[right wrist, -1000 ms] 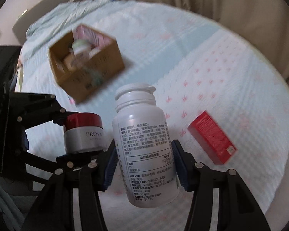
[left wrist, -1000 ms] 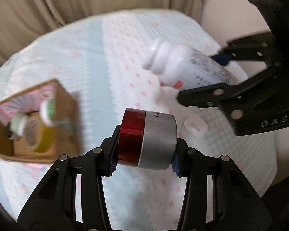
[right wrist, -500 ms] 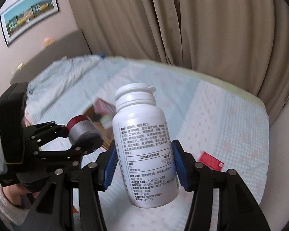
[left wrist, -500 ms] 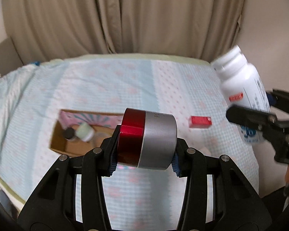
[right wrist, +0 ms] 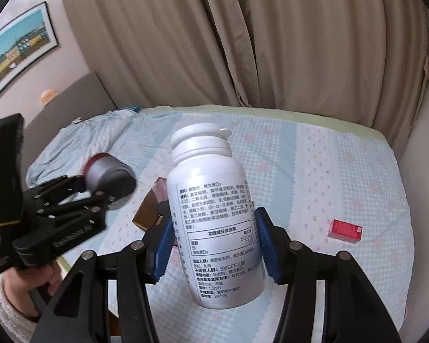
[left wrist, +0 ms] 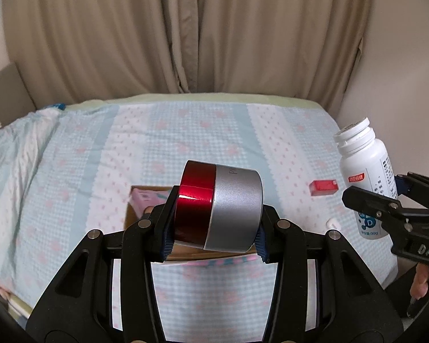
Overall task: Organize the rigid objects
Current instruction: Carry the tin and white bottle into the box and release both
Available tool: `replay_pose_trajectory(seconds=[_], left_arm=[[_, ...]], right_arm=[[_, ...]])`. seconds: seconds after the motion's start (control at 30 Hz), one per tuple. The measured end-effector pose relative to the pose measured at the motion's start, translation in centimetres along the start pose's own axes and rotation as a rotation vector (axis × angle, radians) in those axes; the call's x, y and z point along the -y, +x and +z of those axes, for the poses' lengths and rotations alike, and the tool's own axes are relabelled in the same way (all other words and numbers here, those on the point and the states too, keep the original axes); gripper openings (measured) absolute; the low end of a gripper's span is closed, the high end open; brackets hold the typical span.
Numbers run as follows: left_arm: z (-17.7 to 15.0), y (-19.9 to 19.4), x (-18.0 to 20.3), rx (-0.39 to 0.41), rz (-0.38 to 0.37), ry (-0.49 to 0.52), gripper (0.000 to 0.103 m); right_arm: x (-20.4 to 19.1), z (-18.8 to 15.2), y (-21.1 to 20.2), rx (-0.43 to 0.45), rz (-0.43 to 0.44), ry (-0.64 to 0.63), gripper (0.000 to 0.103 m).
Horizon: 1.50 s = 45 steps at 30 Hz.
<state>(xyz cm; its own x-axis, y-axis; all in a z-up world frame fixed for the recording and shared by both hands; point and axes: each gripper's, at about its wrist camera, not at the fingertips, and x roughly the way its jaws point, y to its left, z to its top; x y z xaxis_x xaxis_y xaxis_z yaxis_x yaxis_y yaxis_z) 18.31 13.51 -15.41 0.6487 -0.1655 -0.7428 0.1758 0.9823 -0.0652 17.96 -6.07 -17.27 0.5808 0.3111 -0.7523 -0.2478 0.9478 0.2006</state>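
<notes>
The left gripper (left wrist: pixel 214 228) clamps a red-lidded jar (left wrist: pixel 220 204) above the cardboard box (left wrist: pixel 146 208). The right gripper (right wrist: pixel 214 245) grips a white bottle (right wrist: pixel 211 223); only its view shows the framed picture (right wrist: pixel 17 48). A red packet (right wrist: pixel 344 230) lies on the bed (right wrist: pixel 329 171).

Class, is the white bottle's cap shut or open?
Shut: the white bottle has its flip cap seated flat on the neck, no opening visible.

The cardboard box (left wrist: pixel 146 208) is mostly hidden behind the red-lidded jar (left wrist: pixel 220 208), its contents unreadable. In the right wrist view the jar is motion-blurred, and the framed picture (right wrist: pixel 17 51) is cut off at the edge.
</notes>
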Motion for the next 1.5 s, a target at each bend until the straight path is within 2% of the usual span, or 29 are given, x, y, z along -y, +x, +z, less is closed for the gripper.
replay_pose_trajectory(seconds=[0.13, 0.23, 0.37, 0.53, 0.97, 1.1, 1.23, 1.4, 1.43, 1.47, 1.5], left_arm=[[0.4, 1.3, -4.3, -0.027, -0.02, 0.015, 0.04], [0.6, 3.1, -6.8, -0.059, -0.027, 0.062, 0.04], [0.3, 5.8, -8.7, -0.111, -0.065, 0.101, 0.04], [-0.8, 9.6, -10.5, -0.197, -0.076, 0.123, 0.04], [-5.6, 20.7, -11.8, -0.385, -0.053, 0.181, 0.04], [-7.4, 24.2, -12.0, -0.445, -0.054, 0.162, 0.04], [-8.8, 26.2, -11.2, -0.484, -0.048, 0.184, 0.04], [-9.0, 27.1, -10.5, -0.51, -0.048, 0.199, 0.041], [-8.8, 27.1, -10.3, -0.51, -0.054, 0.194, 0.049], [-8.5, 27.0, -10.2, -0.5, -0.069, 0.19, 0.061], [-8.3, 26.7, -10.0, -0.488, -0.088, 0.187, 0.1]], right_arm=[[-1.9, 0.3, 2.2, -0.018, -0.028, 0.102, 0.05], [-3.3, 0.6, 4.2, -0.035, -0.069, 0.151, 0.05], [-4.8, 0.4, 6.6, -0.049, -0.107, 0.227, 0.05], [-5.6, 0.0, 9.8, -0.088, -0.136, 0.269, 0.05], [-2.7, -3.5, 21.1, -0.259, -0.157, 0.236, 0.05], [-1.9, -5.1, 24.3, -0.312, -0.159, 0.243, 0.05], [-1.3, -6.3, 26.6, -0.355, -0.165, 0.251, 0.05], [-0.5, -6.7, 27.7, -0.376, -0.168, 0.268, 0.05], [-0.4, -6.6, 27.9, -0.378, -0.166, 0.271, 0.051], [-0.3, -6.6, 28.1, -0.381, -0.164, 0.276, 0.051], [-0.1, -6.7, 28.2, -0.386, -0.161, 0.282, 0.051]])
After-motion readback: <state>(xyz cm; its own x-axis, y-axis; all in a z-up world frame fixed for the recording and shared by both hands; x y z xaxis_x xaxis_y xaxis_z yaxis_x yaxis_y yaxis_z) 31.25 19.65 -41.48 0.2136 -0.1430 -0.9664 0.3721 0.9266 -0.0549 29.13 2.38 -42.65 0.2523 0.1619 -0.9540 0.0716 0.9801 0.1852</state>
